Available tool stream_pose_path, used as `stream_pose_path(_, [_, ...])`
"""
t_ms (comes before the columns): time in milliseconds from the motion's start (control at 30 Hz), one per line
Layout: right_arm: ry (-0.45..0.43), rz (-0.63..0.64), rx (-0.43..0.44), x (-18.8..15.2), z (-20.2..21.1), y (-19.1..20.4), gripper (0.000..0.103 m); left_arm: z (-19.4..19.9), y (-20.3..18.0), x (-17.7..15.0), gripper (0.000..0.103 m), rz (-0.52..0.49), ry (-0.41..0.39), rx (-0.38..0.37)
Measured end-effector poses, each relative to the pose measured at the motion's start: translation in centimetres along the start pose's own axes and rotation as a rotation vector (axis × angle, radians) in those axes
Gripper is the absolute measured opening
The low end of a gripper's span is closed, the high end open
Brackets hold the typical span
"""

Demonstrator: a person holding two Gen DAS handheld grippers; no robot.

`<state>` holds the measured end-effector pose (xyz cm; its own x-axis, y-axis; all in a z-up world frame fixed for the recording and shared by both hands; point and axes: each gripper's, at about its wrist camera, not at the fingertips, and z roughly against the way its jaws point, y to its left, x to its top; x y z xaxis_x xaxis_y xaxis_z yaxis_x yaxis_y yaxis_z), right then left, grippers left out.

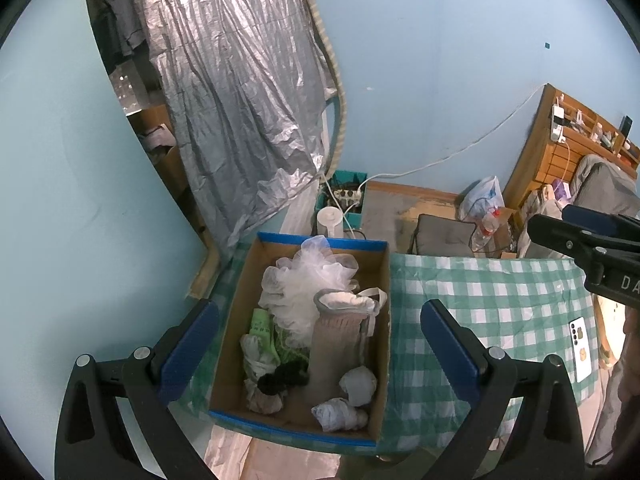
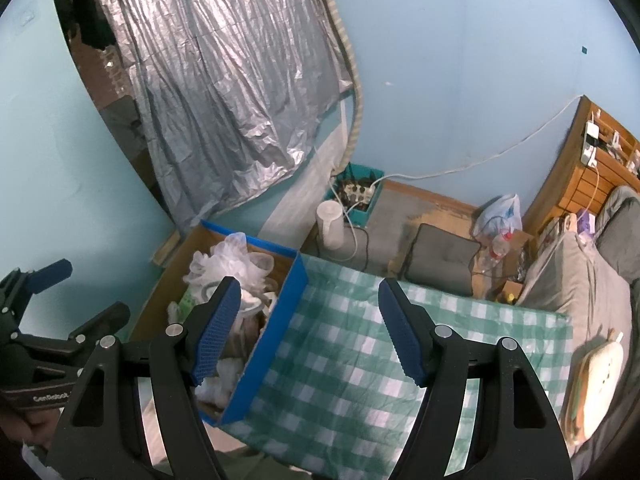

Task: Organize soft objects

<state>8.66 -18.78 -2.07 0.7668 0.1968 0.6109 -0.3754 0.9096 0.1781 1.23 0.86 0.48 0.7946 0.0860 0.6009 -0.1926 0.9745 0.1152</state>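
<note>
A blue-edged cardboard box (image 1: 382, 320) stands at the left end of the green checked tablecloth (image 1: 500, 304). Inside lie a white mesh bath puff (image 1: 304, 284), a pinkish knitted roll (image 1: 340, 344), a green sock (image 1: 262, 326), a black scrunchie (image 1: 282, 380) and balled white socks (image 1: 358, 386). My left gripper (image 1: 318, 348) hangs open above the box with nothing between its fingers. My right gripper (image 2: 312, 332) stands open and empty over the box's right wall (image 2: 272, 336) and the cloth (image 2: 340, 360). Each view catches the other gripper at its edge.
A white phone (image 1: 582, 350) lies at the cloth's right end. Beyond the table stand a white round appliance (image 1: 330, 220), a teal bin with a power strip (image 1: 344, 196), a grey cushion (image 1: 444, 236), bottles and a bag. A grey bed (image 2: 580, 280) and wooden headboard are on the right.
</note>
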Motion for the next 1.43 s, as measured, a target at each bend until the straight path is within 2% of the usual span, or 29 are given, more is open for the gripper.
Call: stream_pose_path(1433, [0.001,0.001,0.003,-0.1,-0.2,1.0,0.071,-0.2,0.1,-0.1,0.102,-0.001,0.014,0.011])
